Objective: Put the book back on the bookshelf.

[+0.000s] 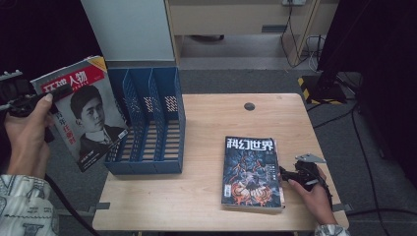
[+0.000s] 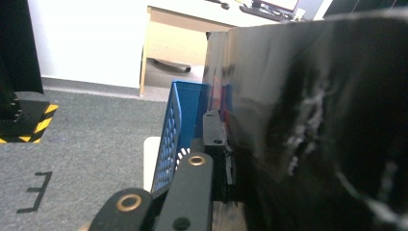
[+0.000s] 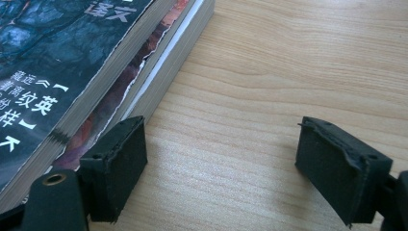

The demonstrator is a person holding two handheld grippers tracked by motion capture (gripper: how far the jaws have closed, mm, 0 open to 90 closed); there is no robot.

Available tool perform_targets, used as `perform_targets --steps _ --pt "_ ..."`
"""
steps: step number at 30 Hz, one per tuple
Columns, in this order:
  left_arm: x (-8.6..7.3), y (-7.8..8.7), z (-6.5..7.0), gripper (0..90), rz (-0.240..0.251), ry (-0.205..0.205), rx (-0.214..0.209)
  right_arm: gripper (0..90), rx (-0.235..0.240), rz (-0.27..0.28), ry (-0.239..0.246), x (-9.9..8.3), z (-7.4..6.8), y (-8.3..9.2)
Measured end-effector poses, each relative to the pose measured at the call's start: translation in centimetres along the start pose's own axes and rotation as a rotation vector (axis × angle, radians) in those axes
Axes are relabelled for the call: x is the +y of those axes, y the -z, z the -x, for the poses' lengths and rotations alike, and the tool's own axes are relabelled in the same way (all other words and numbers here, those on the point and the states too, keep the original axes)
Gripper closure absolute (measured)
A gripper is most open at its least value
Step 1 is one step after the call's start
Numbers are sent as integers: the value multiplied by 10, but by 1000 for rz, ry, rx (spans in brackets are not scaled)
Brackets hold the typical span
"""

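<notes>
Blue file rack (image 1: 147,123) with 3 slots, right of the left gripper; wooden table (image 1: 206,191) beneath both grippers.

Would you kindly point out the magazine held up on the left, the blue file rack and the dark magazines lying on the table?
Held magazine (image 1: 83,115), high view, on its front cover.
Blue file rack (image 1: 180,123), high view, on its right wall.
Dark magazines (image 1: 251,169), high view, on the top cover.
</notes>
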State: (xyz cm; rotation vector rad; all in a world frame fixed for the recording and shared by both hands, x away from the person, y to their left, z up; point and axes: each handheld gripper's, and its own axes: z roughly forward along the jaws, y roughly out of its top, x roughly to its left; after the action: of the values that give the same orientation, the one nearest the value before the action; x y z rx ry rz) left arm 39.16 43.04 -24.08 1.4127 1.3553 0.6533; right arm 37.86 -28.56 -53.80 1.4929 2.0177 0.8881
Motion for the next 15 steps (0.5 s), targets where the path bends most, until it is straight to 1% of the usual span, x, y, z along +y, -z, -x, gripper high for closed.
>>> perform_targets --steps 1,2,3,4,5,6,7,8,10,12,14,15 --pt "-3 -6 0 858 5 -5 3 183 -1 -1 -3 0 0 0" --pt "-3 -6 0 858 5 -5 3 183 -1 -1 -3 0 0 0" --pt "-5 -13 -1 859 12 -12 9 183 -1 0 -1 0 0 0" --pt "-5 -13 -1 859 12 -12 9 183 -1 1 0 0 0 0" --pt "-7 -19 -1 859 24 -7 12 183 0 0 0 0 0 0" --pt "-7 -19 -1 859 24 -7 12 183 0 0 0 0 0 0" --pt "-9 -24 -1 859 36 -10 11 182 0 0 -1 0 0 0" --pt "-9 -24 -1 858 36 -10 11 182 0 0 -1 0 0 0" --pt "-10 -30 1 858 40 -33 6 183 0 1 0 0 0 0" --pt "-12 -33 2 857 49 -39 -2 183 -1 3 -6 0 -1 0" --pt "-16 -37 2 857 68 -21 -11 183 0 0 -9 -1 -1 1" --pt "-19 -39 1 856 79 7 -17 183 1 -1 -8 -1 -1 1"
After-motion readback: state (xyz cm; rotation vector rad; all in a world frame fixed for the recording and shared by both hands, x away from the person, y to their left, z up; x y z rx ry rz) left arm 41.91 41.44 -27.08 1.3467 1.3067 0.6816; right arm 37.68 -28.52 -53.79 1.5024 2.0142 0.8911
